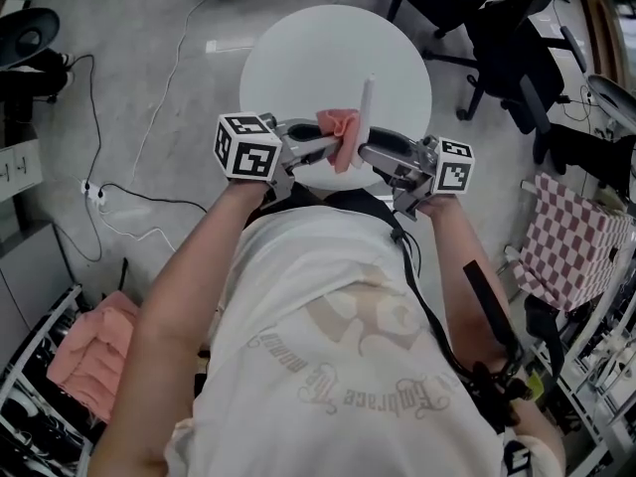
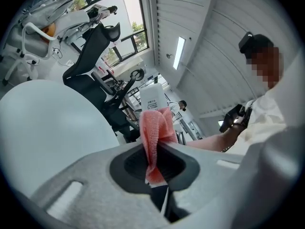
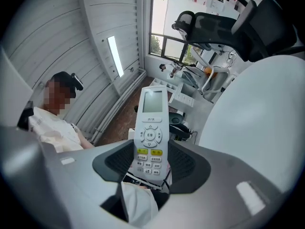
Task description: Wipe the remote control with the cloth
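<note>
Closest to the head camera is the person's white T-shirt (image 1: 328,346), with both arms reaching out over a round white table (image 1: 298,58). On my left gripper (image 2: 154,163) the jaws are clenched on a pink cloth (image 2: 153,130), which bunches up out of them. On my right gripper (image 3: 151,166) the jaws clamp the lower, button end of a white remote control (image 3: 152,120), whose screen end sticks out beyond them. From the head view the remote stands upright above the near edge of the table, between the two grippers. The cloth is just beside its left face, and I cannot tell whether they touch. Black office chairs (image 1: 517,38) stand past the table, and a red-and-white checked fabric (image 1: 576,237) lies off to the right.
</note>
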The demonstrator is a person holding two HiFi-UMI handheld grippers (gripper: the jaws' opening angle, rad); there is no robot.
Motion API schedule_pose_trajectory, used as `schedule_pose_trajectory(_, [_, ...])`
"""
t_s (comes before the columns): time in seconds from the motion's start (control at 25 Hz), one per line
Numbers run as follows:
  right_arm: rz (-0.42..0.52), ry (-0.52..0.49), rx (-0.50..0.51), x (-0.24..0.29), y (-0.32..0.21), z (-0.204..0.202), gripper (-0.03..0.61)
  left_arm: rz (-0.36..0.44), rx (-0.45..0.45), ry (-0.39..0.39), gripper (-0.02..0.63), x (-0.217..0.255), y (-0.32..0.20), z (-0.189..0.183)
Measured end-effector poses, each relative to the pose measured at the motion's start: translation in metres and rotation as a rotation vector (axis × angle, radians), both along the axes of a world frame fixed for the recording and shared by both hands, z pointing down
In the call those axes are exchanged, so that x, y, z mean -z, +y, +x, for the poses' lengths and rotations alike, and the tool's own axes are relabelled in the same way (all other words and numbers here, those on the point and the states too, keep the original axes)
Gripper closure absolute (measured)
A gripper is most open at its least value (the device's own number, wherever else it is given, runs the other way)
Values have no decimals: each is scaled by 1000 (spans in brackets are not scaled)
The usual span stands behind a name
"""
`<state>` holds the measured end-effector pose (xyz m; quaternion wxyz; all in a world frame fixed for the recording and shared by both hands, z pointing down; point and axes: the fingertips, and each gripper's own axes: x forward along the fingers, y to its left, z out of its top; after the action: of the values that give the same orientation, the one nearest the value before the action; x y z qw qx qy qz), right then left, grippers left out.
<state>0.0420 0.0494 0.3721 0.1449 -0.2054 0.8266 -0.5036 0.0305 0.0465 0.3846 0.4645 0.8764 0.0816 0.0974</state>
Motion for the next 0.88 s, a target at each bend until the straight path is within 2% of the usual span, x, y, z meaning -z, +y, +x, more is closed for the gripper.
schedule_pose_trajectory(0.16, [10,-16,-7,2,3,2,345,-19,35,57,594,12,-13,2])
schedule_pose_trajectory(0.36, [16,13,94,-2,22,-10,345,-5,83,76,594,23,-35,7])
schedule_pose_trajectory(0.56, [16,14,123,-6,26,-16,346,-12,149,118,594,37,-66,7])
schedule_pose_trajectory(0.72, [22,38,149,-8,27,-18,346,-54,196,176,595,52,-85,3])
schedule_pose_trajectory(0.88, [32,45,135,-10,22,-19,347,-88,159,143,594,38,-71,4])
